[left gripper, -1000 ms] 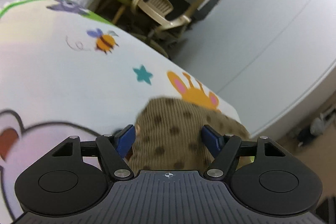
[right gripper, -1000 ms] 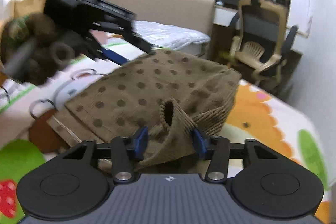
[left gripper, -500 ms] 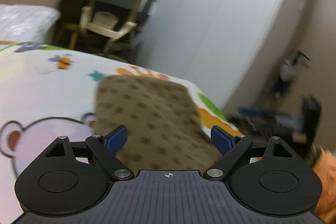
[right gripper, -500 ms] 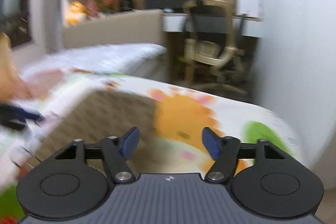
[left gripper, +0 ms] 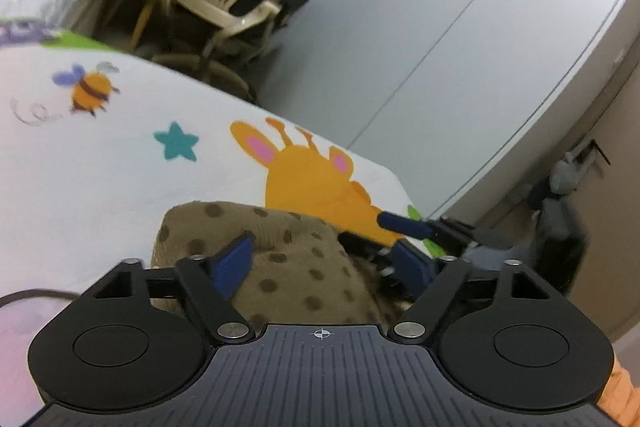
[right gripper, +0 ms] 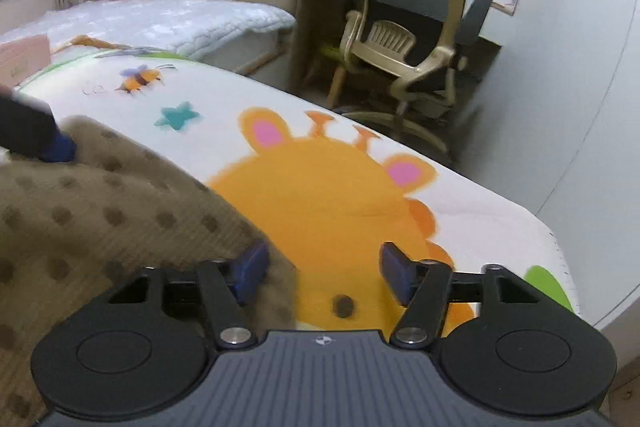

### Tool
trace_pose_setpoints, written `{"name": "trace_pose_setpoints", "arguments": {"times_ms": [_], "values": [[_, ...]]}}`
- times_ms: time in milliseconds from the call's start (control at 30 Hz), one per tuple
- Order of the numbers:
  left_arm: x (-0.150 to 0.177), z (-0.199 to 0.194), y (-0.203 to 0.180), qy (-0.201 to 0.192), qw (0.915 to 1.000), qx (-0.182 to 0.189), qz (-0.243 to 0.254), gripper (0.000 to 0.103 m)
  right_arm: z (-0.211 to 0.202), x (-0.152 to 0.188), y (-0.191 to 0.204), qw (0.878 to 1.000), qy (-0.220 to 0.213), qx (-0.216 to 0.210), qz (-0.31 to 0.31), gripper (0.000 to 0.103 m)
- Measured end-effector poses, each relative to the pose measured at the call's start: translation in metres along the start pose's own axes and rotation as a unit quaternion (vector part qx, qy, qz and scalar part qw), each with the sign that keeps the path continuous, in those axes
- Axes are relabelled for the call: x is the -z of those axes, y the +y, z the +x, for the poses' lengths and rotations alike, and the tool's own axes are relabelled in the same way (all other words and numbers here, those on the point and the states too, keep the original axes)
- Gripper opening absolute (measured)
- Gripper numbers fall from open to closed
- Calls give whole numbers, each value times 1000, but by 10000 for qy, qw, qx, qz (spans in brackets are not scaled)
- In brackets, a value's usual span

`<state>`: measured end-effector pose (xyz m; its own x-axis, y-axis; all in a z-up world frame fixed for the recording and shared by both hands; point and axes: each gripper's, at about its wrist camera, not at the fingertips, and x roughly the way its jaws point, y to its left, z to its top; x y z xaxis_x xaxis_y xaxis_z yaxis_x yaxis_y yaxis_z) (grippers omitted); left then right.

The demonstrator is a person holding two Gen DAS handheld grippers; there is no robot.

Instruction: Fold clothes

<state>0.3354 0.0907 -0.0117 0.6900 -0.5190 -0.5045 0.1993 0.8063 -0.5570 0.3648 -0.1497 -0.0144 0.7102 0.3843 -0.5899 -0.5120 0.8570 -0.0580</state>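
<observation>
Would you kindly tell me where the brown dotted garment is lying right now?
The brown dotted garment lies on the cartoon-print bedsheet, beside the orange giraffe print; it sits low centre in the left wrist view and lower left in the right wrist view.

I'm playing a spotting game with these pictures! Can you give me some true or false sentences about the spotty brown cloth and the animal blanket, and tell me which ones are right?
1. The brown corduroy garment with dark dots lies on the white blanket printed with cartoon animals. True.
2. The left gripper is shut tight on the garment. False: its blue fingers stand apart, with the cloth between them.
3. The right gripper is open. True.
4. The big orange animal on the blanket has green ears. False: the insides of its ears are pink.
5. A teal star is printed near a bee. True.
6. The beige office chair stands on the blanket. False: it stands on the floor beyond it.
</observation>
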Motion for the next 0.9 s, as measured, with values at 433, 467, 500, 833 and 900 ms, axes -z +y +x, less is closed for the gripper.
{"name": "trace_pose_setpoints", "arguments": {"times_ms": [433,467,500,833,900], "values": [[11,1,-16,-2,9976,-248,644,83,-73,35,35,9950,-313,-859,-396,74],[11,0,-16,-4,9976,-250,651,83,-78,37,42,9925,-307,-1116,-384,76],[12,0,-16,-12,9976,-243,650,83,-81,39,49,9903,-277,-1305,-398,77],[24,-41,-19,-309,9971,-399,570,93,-64,55,70,9938,103,-1090,-171,83],[35,-57,-21,-375,9968,-414,568,93,-65,56,71,9940,95,-1080,-149,84]]}}
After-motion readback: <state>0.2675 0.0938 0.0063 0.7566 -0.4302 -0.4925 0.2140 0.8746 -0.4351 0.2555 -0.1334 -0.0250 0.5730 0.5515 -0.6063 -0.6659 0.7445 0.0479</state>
